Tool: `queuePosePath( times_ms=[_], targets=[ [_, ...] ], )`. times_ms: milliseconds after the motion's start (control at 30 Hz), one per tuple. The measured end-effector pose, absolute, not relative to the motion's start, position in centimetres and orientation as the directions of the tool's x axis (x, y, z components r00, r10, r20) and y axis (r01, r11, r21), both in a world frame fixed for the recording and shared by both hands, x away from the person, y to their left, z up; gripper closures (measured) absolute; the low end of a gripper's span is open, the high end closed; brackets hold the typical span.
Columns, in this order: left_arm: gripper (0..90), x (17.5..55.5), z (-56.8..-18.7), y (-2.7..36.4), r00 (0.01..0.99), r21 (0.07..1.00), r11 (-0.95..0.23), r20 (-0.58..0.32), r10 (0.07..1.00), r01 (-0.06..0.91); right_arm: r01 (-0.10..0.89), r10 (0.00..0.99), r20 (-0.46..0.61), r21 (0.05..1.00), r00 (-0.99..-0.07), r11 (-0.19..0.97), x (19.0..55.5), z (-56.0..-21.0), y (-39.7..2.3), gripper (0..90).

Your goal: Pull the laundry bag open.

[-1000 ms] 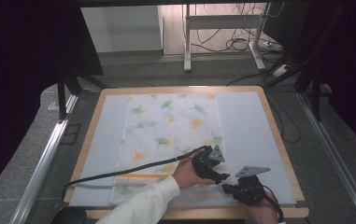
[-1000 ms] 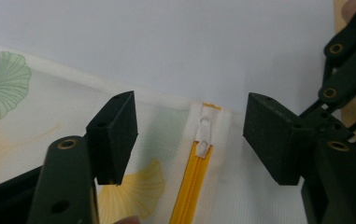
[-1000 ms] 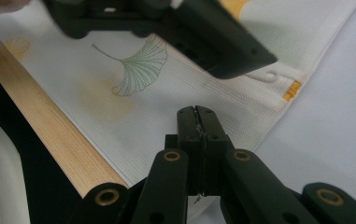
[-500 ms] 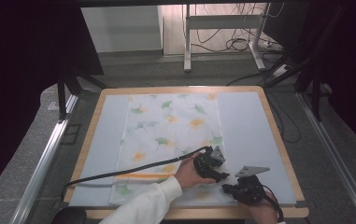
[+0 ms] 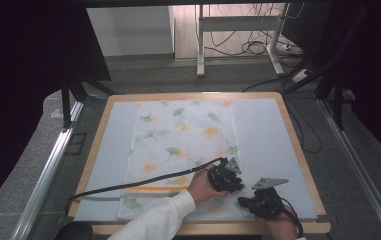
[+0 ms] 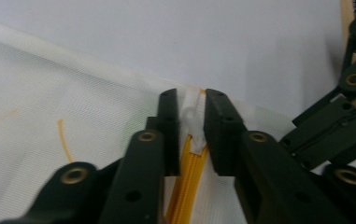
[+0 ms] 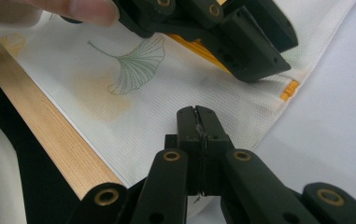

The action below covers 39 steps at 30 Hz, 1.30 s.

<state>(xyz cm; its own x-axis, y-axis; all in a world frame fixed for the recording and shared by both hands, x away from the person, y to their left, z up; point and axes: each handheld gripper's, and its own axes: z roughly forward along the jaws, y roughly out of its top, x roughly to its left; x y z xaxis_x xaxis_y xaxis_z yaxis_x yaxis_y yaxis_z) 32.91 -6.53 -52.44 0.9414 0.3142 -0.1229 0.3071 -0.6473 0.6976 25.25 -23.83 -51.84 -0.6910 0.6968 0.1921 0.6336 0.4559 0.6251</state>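
Observation:
A white cloth point(image 5: 183, 135) printed with ginkgo leaves lies flat on the pale blue mat point(image 5: 263, 130). An orange zipper point(image 5: 148, 189) runs across its near end. My left gripper point(image 5: 235, 189) sits at the zipper's right end. Its jaws have just been closing, and in the left gripper view point(image 6: 193, 121) they pinch the white zipper pull point(image 6: 192, 128) above the orange zipper tape point(image 6: 187, 182). My right gripper point(image 5: 242, 201) lies just nearer. In its own view point(image 7: 197, 116) it is shut on the cloth point(image 7: 133, 116) near the corner, below the left gripper point(image 7: 250, 42).
The mat lies in a wooden-framed board point(image 5: 298, 150) whose near edge point(image 7: 49, 130) runs close beside my right gripper. A black cable point(image 5: 128, 187) trails left from the left gripper across the cloth. A white-sleeved forearm point(image 5: 158, 220) comes in from the bottom.

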Motion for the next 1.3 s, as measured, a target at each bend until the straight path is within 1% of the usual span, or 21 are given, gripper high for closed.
queuePosePath(
  times_ms=[133,367,567,667,833,1067,1300],
  targets=[
    [83.9,32.8,-52.3,-6.5,0.942,0.696,-0.649,-0.124,0.312,0.307,0.633,0.697,0.191,0.626,-0.691,0.455,25.3,-51.8,-23.9,88.5],
    [84.3,32.6,-52.3,-6.5,0.943,0.698,-0.651,-0.108,0.316,0.298,0.635,0.704,0.185,0.626,-0.686,0.454,25.4,-51.8,-24.0,88.3],
    [84.9,32.6,-52.4,-6.5,0.943,0.700,-0.648,-0.115,0.314,0.301,0.632,0.735,0.159,0.646,-0.660,0.428,25.9,-51.4,-24.3,88.5],
    [84.9,32.5,-52.4,-6.5,0.944,0.700,-0.651,-0.108,0.312,0.295,0.651,0.755,0.150,0.629,-0.638,0.425,26.3,-51.7,-24.4,88.8],
    [85.0,32.3,-52.4,-6.5,0.945,0.698,-0.655,-0.095,0.314,0.288,0.659,0.762,0.153,0.624,-0.629,0.419,26.4,-51.8,-24.3,89.1],
    [85.1,32.1,-52.3,-6.3,0.947,0.690,-0.669,-0.077,0.312,0.276,0.685,0.774,0.185,0.616,-0.606,0.389,26.5,-51.8,-24.4,89.3],
    [85.1,32.1,-52.2,-6.1,0.946,0.685,-0.673,-0.080,0.314,0.281,0.691,0.777,0.194,0.615,-0.599,0.379,26.5,-51.9,-24.5,89.4]
  ],
)
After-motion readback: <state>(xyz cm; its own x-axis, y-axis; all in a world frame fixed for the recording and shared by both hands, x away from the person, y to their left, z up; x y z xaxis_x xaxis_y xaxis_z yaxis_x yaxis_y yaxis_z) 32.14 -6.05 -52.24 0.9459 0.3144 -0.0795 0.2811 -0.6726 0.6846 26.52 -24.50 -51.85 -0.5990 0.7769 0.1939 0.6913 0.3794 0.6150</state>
